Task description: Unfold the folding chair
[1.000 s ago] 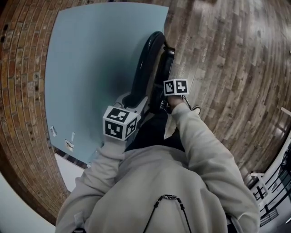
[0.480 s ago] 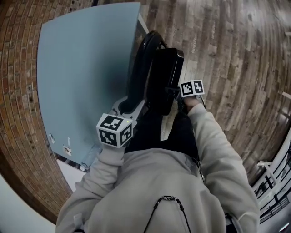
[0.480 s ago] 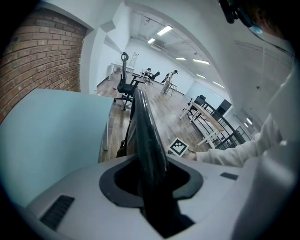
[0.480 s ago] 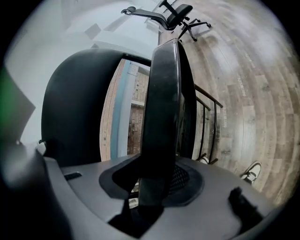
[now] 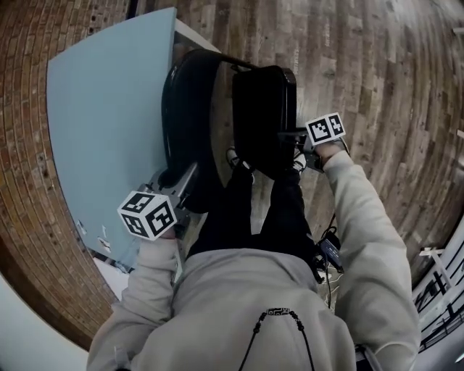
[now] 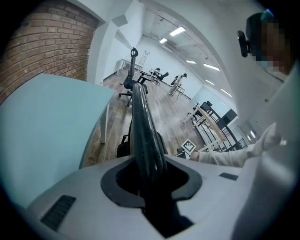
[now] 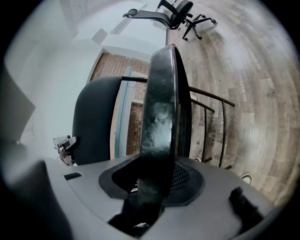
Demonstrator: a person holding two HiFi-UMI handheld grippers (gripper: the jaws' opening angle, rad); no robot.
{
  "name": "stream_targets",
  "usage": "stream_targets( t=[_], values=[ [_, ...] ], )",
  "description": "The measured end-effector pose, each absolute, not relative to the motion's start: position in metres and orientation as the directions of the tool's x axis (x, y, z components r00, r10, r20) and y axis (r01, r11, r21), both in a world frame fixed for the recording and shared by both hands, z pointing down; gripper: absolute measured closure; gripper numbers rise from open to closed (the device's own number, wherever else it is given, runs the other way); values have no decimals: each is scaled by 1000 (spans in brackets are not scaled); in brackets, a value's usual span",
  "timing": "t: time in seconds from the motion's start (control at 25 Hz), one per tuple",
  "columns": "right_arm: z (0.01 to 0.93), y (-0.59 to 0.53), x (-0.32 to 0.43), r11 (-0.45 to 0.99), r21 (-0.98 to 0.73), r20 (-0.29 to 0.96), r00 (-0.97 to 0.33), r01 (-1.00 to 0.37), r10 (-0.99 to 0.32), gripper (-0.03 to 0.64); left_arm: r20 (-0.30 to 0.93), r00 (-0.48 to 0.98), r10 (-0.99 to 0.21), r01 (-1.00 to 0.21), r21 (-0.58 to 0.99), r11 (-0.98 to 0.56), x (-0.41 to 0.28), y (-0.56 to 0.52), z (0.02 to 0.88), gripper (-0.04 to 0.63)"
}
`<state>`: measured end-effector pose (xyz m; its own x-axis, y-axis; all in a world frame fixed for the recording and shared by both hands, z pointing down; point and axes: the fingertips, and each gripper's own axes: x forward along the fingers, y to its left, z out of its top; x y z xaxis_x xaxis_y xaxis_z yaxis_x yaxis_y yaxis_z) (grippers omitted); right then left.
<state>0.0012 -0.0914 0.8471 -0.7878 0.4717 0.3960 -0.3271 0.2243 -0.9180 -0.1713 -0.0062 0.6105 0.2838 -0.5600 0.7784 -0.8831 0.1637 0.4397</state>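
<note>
The black folding chair stands in front of me, partly spread. Its curved backrest [image 5: 187,109] is on the left and its seat panel [image 5: 264,109] on the right. My left gripper [image 5: 181,190] is shut on the backrest's edge [image 6: 143,126], which runs up from between the jaws of that gripper [image 6: 150,173]. Those jaws have just tightened a little on it. My right gripper [image 5: 291,138] is shut on the seat's edge [image 7: 161,108]. In the right gripper view the seat rises out of this gripper [image 7: 154,187], with the backrest [image 7: 93,122] to the left.
A light blue panel [image 5: 101,123] leans against the brick wall [image 5: 29,181] just left of the chair. My legs and shoes [image 5: 235,156] stand close behind it. Wooden floor [image 5: 377,87] stretches to the right. An office chair [image 7: 180,14] stands farther off.
The seat has swung away from the backrest and the gap between them has widened. My right gripper went right with the seat. My left gripper drew the backrest left and toward me.
</note>
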Motion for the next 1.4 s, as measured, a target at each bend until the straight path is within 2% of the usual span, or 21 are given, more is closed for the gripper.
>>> stream_targets(
  t=[0.48, 0.92, 1.2, 1.4],
  values=[
    [941, -132, 130, 112, -976, 219, -854, -188, 471, 465, 751, 326, -574, -825, 522, 215, -156, -13, 667, 509],
    [1017, -158, 192, 61, -996, -29, -895, 62, 445, 460, 755, 352, -553, -780, 563, 272, -165, -8, 730, 528],
    [1071, -171, 230, 5, -985, -155, -882, 175, 444, 460, 756, 380, -532, -755, 586, 294, -143, -16, 754, 528],
    [1104, -182, 263, -11, -977, -200, -888, 214, 414, 460, 745, 406, -530, -734, 611, 296, -124, -25, 777, 528]
  ],
)
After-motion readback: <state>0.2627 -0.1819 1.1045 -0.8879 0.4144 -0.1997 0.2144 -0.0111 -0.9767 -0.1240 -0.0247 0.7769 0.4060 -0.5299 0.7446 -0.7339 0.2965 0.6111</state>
